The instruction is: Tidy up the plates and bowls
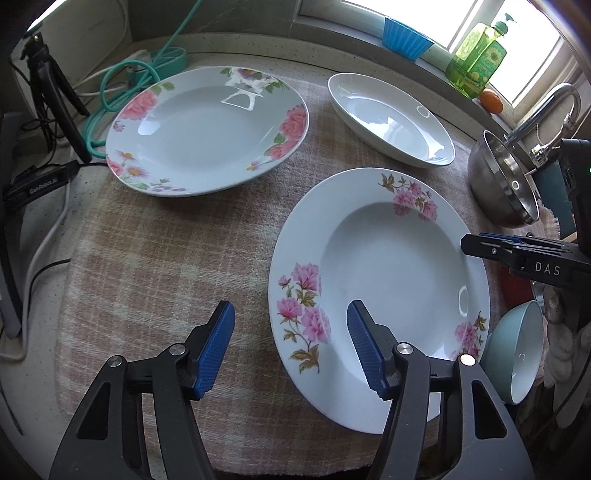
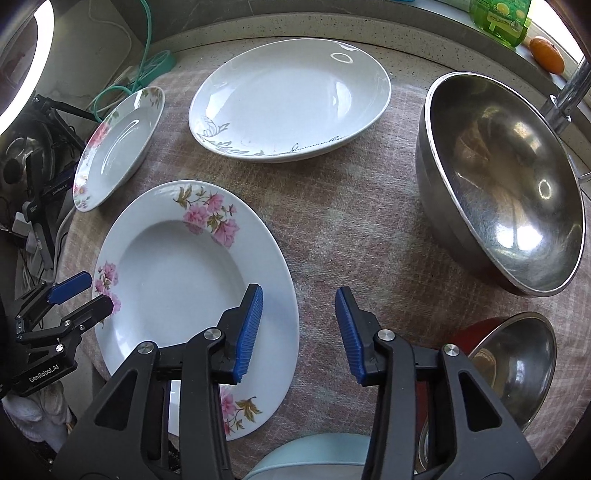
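On the cloth-covered surface (image 1: 155,266) the pink-flowered plate (image 1: 380,280) is straddled at opposite rim edges by the left tool (image 1: 291,347) and right tool (image 2: 299,332), both parted and empty; glazed, slippery and breakable, it is best pinched by its broad rim.

Daylight pours in from the window (image 1: 424,22) at the top, blown out to pure white, and leaves small bright glints on the plates (image 1: 388,280) and the steel bowl (image 2: 506,184). Both pictures are sharp at the middle, with soft shadows and a cool cast. The fisheye bends straight edges hard, and the corners fall off into black, with a white glare patch (image 2: 22,62) at the right view's upper left
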Demonstrator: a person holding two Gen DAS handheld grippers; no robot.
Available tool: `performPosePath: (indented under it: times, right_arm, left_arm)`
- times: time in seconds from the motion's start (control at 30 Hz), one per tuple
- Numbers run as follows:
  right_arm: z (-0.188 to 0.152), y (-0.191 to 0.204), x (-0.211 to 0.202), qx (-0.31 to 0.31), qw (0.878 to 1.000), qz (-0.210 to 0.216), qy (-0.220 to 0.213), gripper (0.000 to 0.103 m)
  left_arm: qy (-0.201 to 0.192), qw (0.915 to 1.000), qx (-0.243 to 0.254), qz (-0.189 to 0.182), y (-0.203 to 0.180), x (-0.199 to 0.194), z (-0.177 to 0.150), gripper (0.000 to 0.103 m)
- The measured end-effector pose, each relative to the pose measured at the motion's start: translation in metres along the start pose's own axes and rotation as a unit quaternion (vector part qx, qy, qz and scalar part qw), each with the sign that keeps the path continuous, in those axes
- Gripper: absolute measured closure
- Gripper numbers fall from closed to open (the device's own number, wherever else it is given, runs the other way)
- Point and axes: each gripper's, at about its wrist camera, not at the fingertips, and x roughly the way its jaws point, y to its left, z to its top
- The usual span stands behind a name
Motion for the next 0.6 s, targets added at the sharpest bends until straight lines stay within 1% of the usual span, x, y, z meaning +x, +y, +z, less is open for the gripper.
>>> performPosePath:
  times: [0.23,0.3,0.37,0.47,0.6]
  right_arm:
    - [0.000,-0.002,0.000,0.001,1.000,0.002,0.000,0.061]
    - [0.001,-0.002,-0.001,0.002,1.000,0.004,0.000,0.064]
    - [0.001,-0.002,-0.003,0.002,1.000,0.007,0.001,0.064]
    - [0.002,-0.003,-0.005,-0.001,1.000,0.001,-0.001,0.065]
    - [0.004,-0.008,-0.004,0.009,1.000,0.014,0.003,0.065]
  left_arm:
    - [0.008,0.9999,-0.005,-0.009,-0.001,0.005,-0.002,0.044]
    - [0.011,0.9998,-0.011,-0.015,0.002,0.006,-0.002,0.047]
    - [0.015,0.9995,-0.019,-0.023,0.004,0.007,-0.002,0.050]
    - [0.020,0.9988,-0.029,-0.034,0.008,0.008,-0.004,0.053]
    - [0.021,0.9984,-0.038,-0.036,0.012,0.007,-0.007,0.054]
